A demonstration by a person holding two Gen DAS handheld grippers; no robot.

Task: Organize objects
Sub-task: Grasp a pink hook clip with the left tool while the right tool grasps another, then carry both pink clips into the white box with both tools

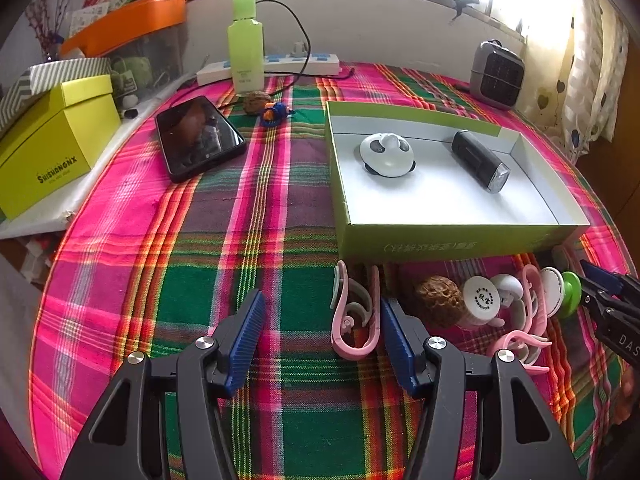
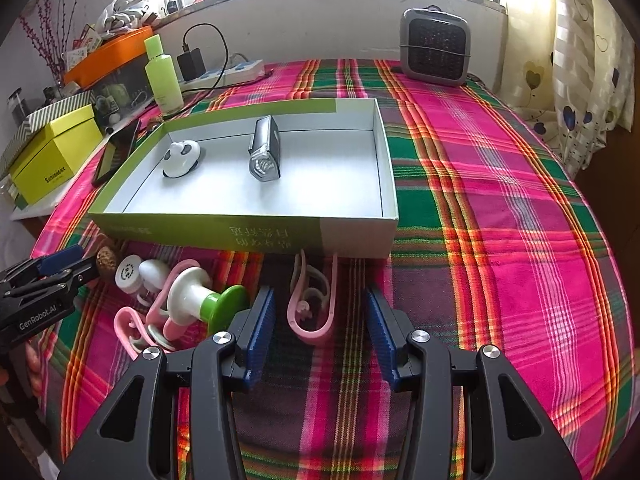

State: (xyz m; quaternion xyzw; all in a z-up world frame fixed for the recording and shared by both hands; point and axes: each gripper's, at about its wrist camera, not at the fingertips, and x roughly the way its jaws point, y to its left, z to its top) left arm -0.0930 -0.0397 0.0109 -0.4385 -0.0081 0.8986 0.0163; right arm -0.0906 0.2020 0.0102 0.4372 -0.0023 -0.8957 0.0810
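Pink hook (image 2: 310, 312) lies near the box (image 2: 352, 240), between the right gripper (image 2: 320, 332) open fingers: drop straight, close across its loop; left gripper (image 1: 322, 336) open, empty.

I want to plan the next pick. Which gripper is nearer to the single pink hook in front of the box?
Right. The pink hook lies just ahead between the right gripper fingers; the left gripper has it beside its right finger.

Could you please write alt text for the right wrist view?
An open right claw hovers over a plaid cloth, a pink hook lying beyond its tips. Behind, a shallow box holds a panda toy and a bike light.
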